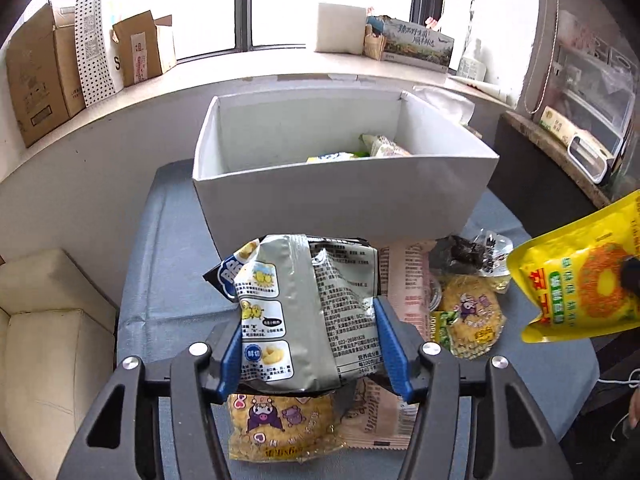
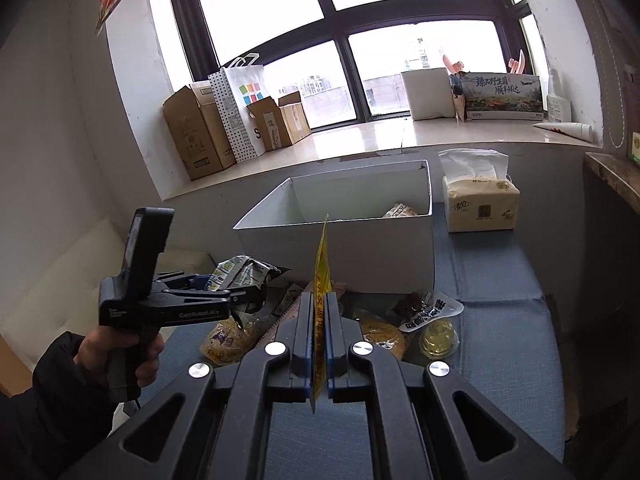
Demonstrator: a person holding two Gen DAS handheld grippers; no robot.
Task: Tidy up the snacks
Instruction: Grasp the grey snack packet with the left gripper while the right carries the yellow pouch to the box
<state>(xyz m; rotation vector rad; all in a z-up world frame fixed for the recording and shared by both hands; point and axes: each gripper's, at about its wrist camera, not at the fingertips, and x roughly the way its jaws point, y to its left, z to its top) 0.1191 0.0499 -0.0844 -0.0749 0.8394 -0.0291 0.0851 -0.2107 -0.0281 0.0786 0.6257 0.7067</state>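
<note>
My left gripper (image 1: 310, 320) is shut on a grey chip bag (image 1: 304, 304) and holds it above the blue table, just in front of the white box (image 1: 344, 196). The box holds a few snack packs (image 1: 380, 146). My right gripper (image 2: 319, 300) is shut on a yellow snack bag (image 2: 322, 264), seen edge-on; it shows face-on at the right in the left wrist view (image 1: 580, 280). Loose snacks lie on the table: a yellow Kuromi pack (image 1: 280, 424), a second one (image 1: 472, 316), a pink wrapper (image 1: 404, 280) and a dark packet (image 1: 464, 256).
A tissue pack (image 2: 480, 204) stands right of the box. Cardboard boxes (image 2: 200, 132) and a dotted paper bag (image 2: 236, 112) sit on the windowsill. A cream sofa (image 1: 48, 332) is left of the table. A counter (image 1: 560, 148) with containers is at the right.
</note>
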